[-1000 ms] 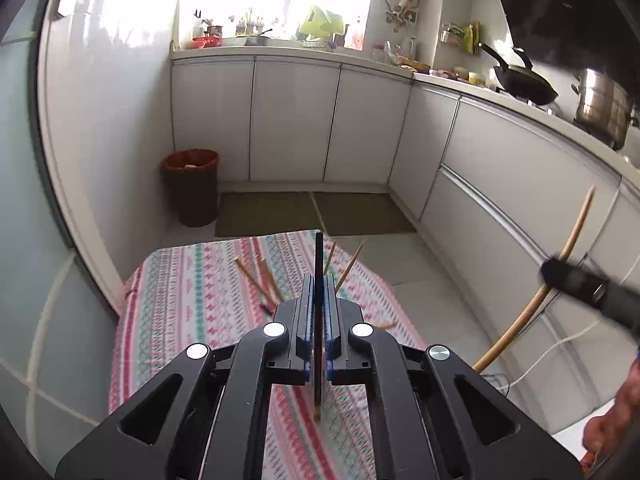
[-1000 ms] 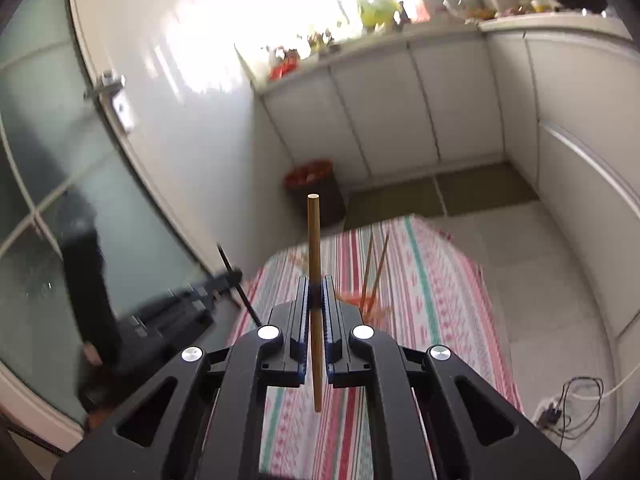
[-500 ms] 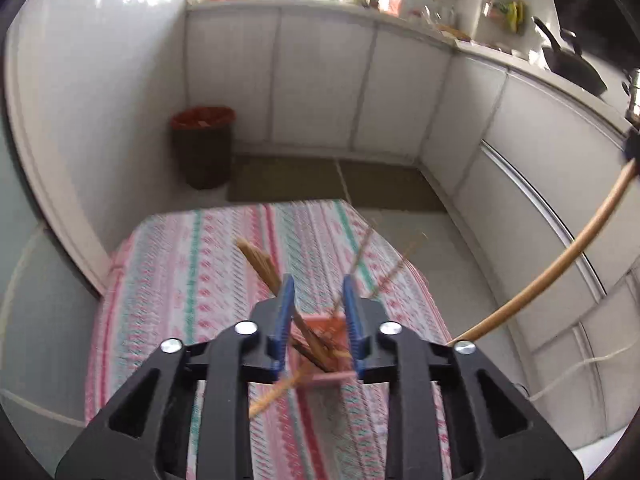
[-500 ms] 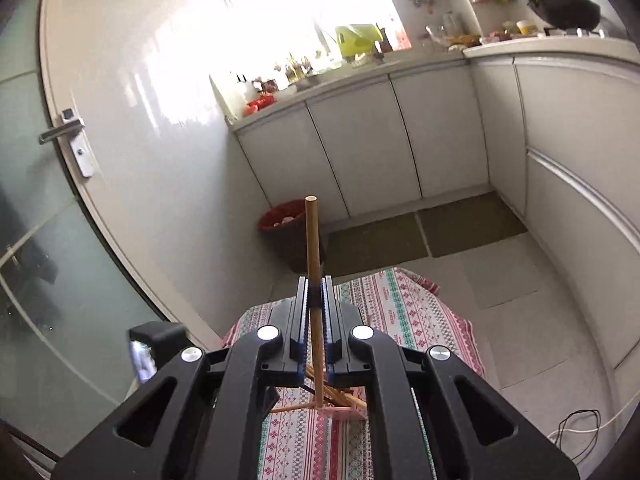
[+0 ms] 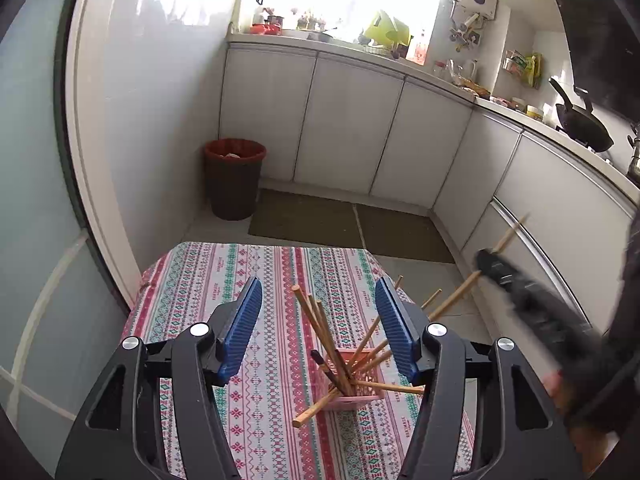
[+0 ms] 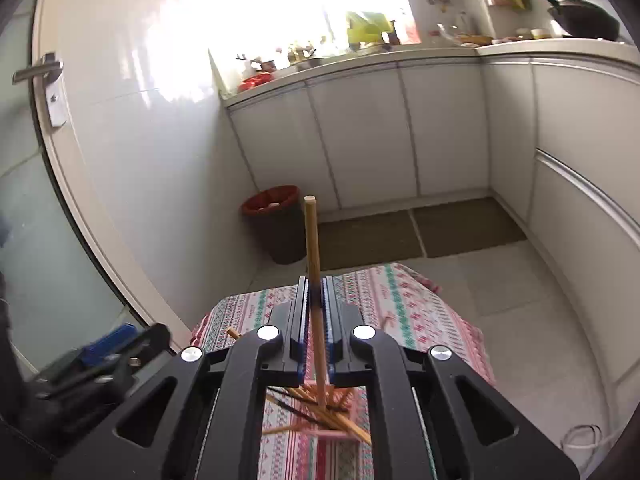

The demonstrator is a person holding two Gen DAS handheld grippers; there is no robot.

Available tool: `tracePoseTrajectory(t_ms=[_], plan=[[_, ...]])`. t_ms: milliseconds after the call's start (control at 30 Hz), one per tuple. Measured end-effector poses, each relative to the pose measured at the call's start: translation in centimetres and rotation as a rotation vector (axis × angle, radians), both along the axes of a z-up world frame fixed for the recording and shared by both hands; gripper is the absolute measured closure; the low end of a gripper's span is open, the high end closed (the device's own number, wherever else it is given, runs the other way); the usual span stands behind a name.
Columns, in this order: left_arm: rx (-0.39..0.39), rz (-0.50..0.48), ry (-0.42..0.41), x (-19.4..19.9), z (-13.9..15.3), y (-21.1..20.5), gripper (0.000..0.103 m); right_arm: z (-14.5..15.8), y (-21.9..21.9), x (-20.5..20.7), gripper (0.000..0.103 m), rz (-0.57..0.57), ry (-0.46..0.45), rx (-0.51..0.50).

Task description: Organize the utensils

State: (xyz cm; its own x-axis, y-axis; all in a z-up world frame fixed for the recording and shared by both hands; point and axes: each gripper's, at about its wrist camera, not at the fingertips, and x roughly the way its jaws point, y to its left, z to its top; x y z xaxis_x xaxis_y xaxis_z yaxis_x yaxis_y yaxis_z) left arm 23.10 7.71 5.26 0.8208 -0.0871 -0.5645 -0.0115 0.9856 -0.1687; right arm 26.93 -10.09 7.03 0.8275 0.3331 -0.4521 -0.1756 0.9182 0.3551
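The left claw [image 5: 318,326] stands wide apart and empty, its ribbed blue pads [image 5: 242,330] flanking the pink slotted holder [image 5: 354,380] below. The right claw [image 6: 316,320] is clamped on one round wooden chopstick [image 6: 313,248], held upright, its lower tip reaching down among the chopsticks in the holder [image 6: 324,434]. That holder is a small square plastic basket; wooden chopsticks [image 5: 320,328] and one dark chopstick [image 5: 326,366] fan out of it at mixed angles, one poking through a side wall. The holder stands on the table [image 5: 192,280], on a striped woven cloth with small repeated print too fine to read. The table's far edge faces bare floor, two mats and a red-lined bin [image 5: 234,178].
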Motion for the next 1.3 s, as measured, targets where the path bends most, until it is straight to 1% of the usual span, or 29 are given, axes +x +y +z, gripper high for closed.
tracePoseTrajectory(t_ms=[33,67,100,133,167,200,233,267,300,333,367,400,467,533,600,667,767,833,900,967,1033,1100,1200,1233,1300], plan=[[0.003,0.009,-0.01,-0.1,0.2,0.1,0.043,-0.8,0.4,0.4,0.093,0.009,0.0,-0.004],[0.006,0.024,-0.03,-0.6,0.6,0.4,0.041,-1.3,0.7,0.7,0.089,0.023,0.009,0.002],[0.009,0.039,-0.054,-1.1,1.1,0.6,0.036,-1.8,0.7,0.8,0.084,0.035,0.015,0.014],[0.013,0.051,-0.075,-1.6,1.5,0.8,0.025,-1.9,0.6,0.6,0.071,0.032,0.014,0.021],[0.021,0.077,-0.118,-2.3,2.2,0.9,0.019,-1.8,0.3,0.1,0.067,0.024,0.006,0.027],[0.025,0.097,-0.153,-3.0,2.7,1.0,0.009,-1.7,0.1,-0.3,0.067,0.019,0.003,0.025],[0.028,0.118,-0.191,-3.8,3.1,1.0,0.007,-1.1,-0.4,-1.3,0.067,0.012,-0.006,0.026],[0.034,0.14,-0.234,-4.8,3.6,0.9,0.007,-0.7,-0.9,-2.1,0.065,0.003,-0.014,0.025],[0.049,0.157,-0.268,-5.6,4.1,0.7,0.007,-0.2,-1.5,-3.2,0.056,-0.021,-0.019,0.016],[0.066,0.169,-0.287,-6.1,4.4,0.4,0.007,0.1,-1.9,-4.1,0.049,-0.043,-0.021,0.009],[0.1,0.185,-0.312,-6.8,4.7,-0.2,0.007,0.5,-2.6,-5.3,0.034,-0.063,-0.029,0.013],[0.137,0.196,-0.335,-7.6,4.9,-0.9,0.007,0.8,-3.4,-6.6,0.022,-0.091,-0.043,0.023],[0.175,0.202,-0.36,-8.7,5.1,-2.1,0.007,1.6,-4.6,-8.3,0.014,-0.151,-0.059,0.02],[0.183,0.186,-0.383,-10.2,5.3,-3.2,0.007,2.3,-5.6,-10.0,0.008,-0.164,-0.071,0.012],[0.165,0.174,-0.381,-11.1,5.2,-3.5,0.007,2.5,-6.6,-11.2,0.007,-0.204,-0.078,0.012],[0.112,0.153,-0.354,-12.0,4.9,-3.3,0.007,2.2,-7.8,-12.2,0.007,-0.228,-0.071,0.033],[0.042,0.158,-0.344,-12.8,4.7,-2.5,0.007,1.3,-9.0,-12.7,0.007,-0.214,-0.009,0.052],[0.03,0.166,-0.339,-13.2,4.9,-2.1,0.007,0.8,-9.7,-12.8,0.007,-0.207,0.017,0.08],[0.0,0.176,-0.331,-13.2,4.9,-1.3,0.007,0.6,-10.2,-13.0,0.007,-0.179,0.042,0.101],[-0.027,0.194,-0.292,-12.6,4.7,-0.4,0.007,0.7,-10.4,-12.8,0.007,-0.152,0.058,0.118],[-0.057,0.203,-0.257,-12.0,3.9,0.9,0.007,1.1,-10.3,-12.4,0.007,-0.106,0.06,0.137],[-0.054,0.213,-0.221,-11.7,3.1,2.0,0.007,2.1,-9.3,-10.6,0.007,-0.052,0.08,0.129],[-0.068,0.228,-0.167,-11.3,1.5,4.2,0.007,3.7,-7.5,-6.7,0.007,0.04,0.147,0.101],[-0.07,0.234,-0.149,-11.1,0.9,4.8,0.007,4.5,-6.7,-4.3,0.007,0.082,0.189,0.096],[-0.078,0.25,-0.116,-10.8,-0.2,6.1,0.007,5.2,-4.9,1.3,0.007,0.194,0.313,0.098]])
